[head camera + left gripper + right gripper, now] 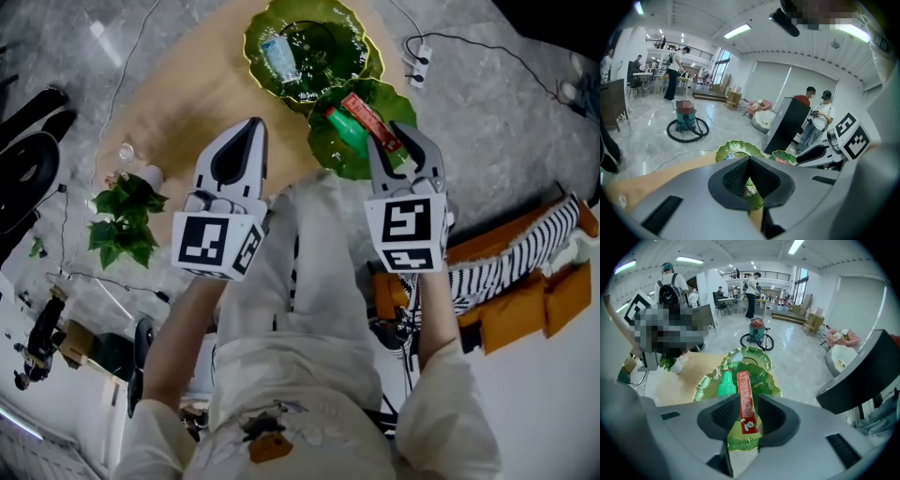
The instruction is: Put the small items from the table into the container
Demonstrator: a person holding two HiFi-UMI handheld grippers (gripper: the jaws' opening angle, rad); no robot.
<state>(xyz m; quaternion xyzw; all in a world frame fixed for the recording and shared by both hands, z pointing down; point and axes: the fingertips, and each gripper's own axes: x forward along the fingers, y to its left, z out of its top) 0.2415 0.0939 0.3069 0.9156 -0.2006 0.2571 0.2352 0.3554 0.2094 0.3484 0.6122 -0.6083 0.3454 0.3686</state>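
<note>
Wooden table [187, 94] ahead of you, with two green leaf-shaped dishes on it that serve as the container. The far dish [349, 26] and the near dish [323, 142] touch or overlap at the rims.

Your right gripper [398, 139] is the nearer one and sits right at the near dish's edge. Its fingers are clamped on the near end of a long red box [744, 399]. The box's long axis runs straight out from the fingers, across the near dish toward the far one. The free end is over the near dish; can't tell whether it touches the glass. Judgement: the box needs setting down before you release it, on the bare side of the dish.

A green bottle [345, 131] lies in the near dish, just left of the box and roughly parallel to it. Keep the box off it.

Your left gripper [251, 127] hovers over the table short of both dishes, fingers closed together with nothing between them.

The far dish holds one small blue-and-white packet [278, 58].

A potted plant [124, 211] stands at the table's left edge, with a small clear thing [125, 150] near it. Can't tell if that one counts as an item.
</note>
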